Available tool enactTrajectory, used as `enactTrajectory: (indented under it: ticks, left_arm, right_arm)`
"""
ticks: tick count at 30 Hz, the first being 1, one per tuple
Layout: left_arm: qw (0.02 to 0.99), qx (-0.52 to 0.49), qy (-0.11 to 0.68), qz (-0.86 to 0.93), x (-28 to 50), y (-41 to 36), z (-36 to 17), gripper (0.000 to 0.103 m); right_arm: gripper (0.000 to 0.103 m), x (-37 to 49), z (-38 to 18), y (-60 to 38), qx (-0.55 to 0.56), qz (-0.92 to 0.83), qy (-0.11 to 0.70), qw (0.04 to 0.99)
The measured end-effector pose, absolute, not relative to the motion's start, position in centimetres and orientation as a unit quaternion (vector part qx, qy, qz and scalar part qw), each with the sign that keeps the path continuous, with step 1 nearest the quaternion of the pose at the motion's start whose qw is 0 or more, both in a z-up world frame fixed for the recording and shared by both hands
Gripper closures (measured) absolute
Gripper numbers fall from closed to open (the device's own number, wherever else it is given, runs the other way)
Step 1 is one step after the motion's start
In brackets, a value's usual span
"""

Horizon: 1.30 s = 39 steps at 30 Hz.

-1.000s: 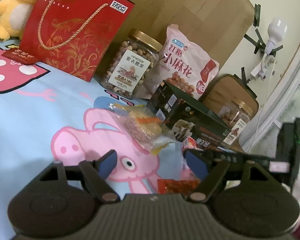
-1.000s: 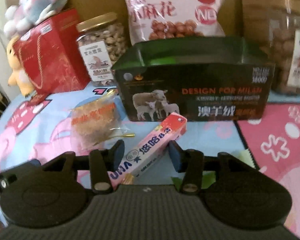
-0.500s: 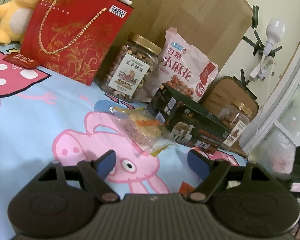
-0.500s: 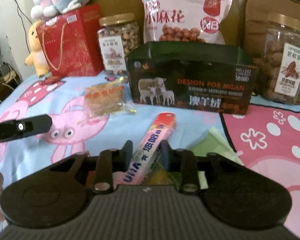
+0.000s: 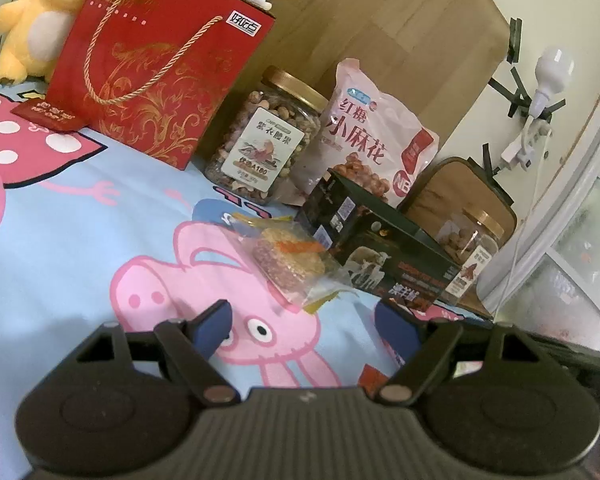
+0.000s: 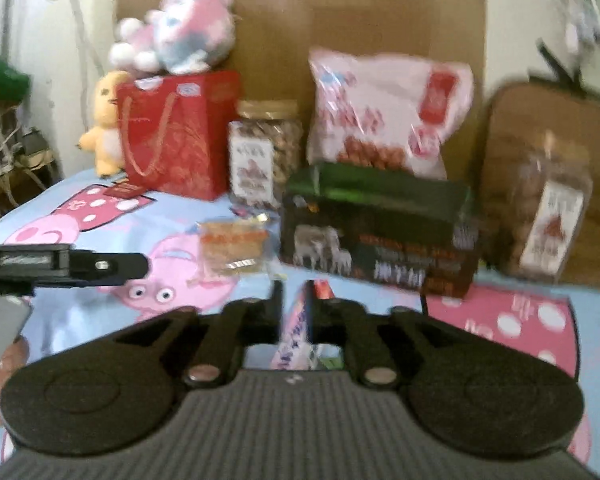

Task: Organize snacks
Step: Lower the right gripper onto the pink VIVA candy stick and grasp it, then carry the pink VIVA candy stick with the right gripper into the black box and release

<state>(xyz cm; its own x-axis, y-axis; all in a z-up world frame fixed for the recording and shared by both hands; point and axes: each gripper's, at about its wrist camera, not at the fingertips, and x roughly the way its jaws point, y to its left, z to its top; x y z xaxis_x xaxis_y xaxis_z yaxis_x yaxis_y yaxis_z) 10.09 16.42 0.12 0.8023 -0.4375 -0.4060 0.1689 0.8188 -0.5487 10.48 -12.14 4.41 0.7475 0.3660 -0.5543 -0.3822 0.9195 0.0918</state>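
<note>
Right tongs (image 6: 296,312) grip the candy stick (image 6: 296,328) while the left tongs (image 5: 304,326) hang wide and empty.

The candy stick sits upright between the right pads, and those jaws are easing apart even as they pinch it; the view is blurred, so the print on the wrapper cannot be read. The left tongs gape over the cartoon-pig bedsheet (image 5: 80,248) with nothing between them. Just ahead of them lies the clear packet of cakes (image 5: 290,258), touching the near corner of the dark open box (image 6: 376,232). Behind the box, along the headboard edge of the bed, stand the red gift bag (image 5: 156,64), the nut jar (image 5: 266,140), the pink snack bag (image 5: 374,140) and a second jar (image 6: 548,208) at the right end.
</note>
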Motion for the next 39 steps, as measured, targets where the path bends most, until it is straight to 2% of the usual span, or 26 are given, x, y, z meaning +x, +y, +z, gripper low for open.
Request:
enactTrajectory:
  ticks: [1, 2, 7, 9, 11, 14, 20, 24, 31, 33, 36, 37, 38, 39]
  left_arm:
    - [0.915, -0.251, 0.267, -0.166, 10.1, 16.4, 0.1, 0.019]
    - [0.915, -0.252, 0.266, -0.166, 10.1, 16.5, 0.1, 0.018]
    - [0.916, -0.25, 0.265, -0.168, 10.0, 16.4, 0.2, 0.018]
    - [0.917, -0.248, 0.264, -0.169, 10.0, 16.3, 0.2, 0.018]
    - [0.917, -0.247, 0.263, -0.171, 9.9, 16.3, 0.2, 0.018]
    - [0.918, -0.245, 0.259, -0.175, 9.8, 16.2, 0.3, 0.018]
    - [0.922, -0.265, 0.225, -0.172, 8.4, 17.5, 1.0, 0.018]
    - [0.925, -0.271, 0.224, -0.145, 6.5, 19.1, 1.5, 0.018]
    - [0.925, -0.254, 0.256, -0.122, 3.9, 19.8, 1.2, 0.018]
    - [0.925, -0.247, 0.259, -0.126, 3.4, 19.4, 1.0, 0.014]
    - [0.924, -0.244, 0.264, -0.132, 3.3, 19.0, 0.6, 0.012]
    - [0.923, -0.244, 0.265, -0.133, 3.4, 19.0, 0.5, 0.012]
    - [0.922, -0.245, 0.267, -0.134, 3.5, 19.0, 0.4, 0.012]
    - [0.922, -0.245, 0.268, -0.135, 3.6, 18.9, 0.4, 0.012]
  right_arm:
    - [0.06, 11.1, 4.1, -12.4, 0.001, 0.193, 0.305, 0.933]
    - [0.058, 11.3, 3.8, -12.4, 0.01, 0.188, 0.313, 0.931]
    - [0.057, 12.5, 2.0, -11.3, 0.019, 0.189, 0.35, 0.917]
    - [0.058, 13.2, 0.7, -10.3, -0.006, 0.193, 0.368, 0.91]
    - [0.07, 13.8, -0.1, -10.4, -0.012, 0.186, 0.375, 0.908]
    - [0.079, 13.9, 0.6, -11.2, 0.012, 0.19, 0.371, 0.909]
    - [0.078, 8.2, 5.3, -10.8, -0.031, 0.255, 0.275, 0.927]
    - [0.078, 4.4, 5.6, -9.2, -0.048, 0.336, 0.286, 0.896]
    - [0.077, 0.9, 1.7, -5.1, -0.104, 0.406, 0.319, 0.85]
    - [0.073, 0.9, 0.8, -5.0, -0.12, 0.399, 0.322, 0.85]
    - [0.052, 0.3, 0.9, -6.0, -0.126, 0.406, 0.306, 0.852]
    - [0.041, 0.0, 0.9, -6.4, -0.126, 0.406, 0.298, 0.855]
    - [0.036, -0.4, 0.9, -6.9, -0.129, 0.404, 0.288, 0.859]
    - [0.036, -0.6, 0.8, -7.4, -0.133, 0.401, 0.283, 0.861]
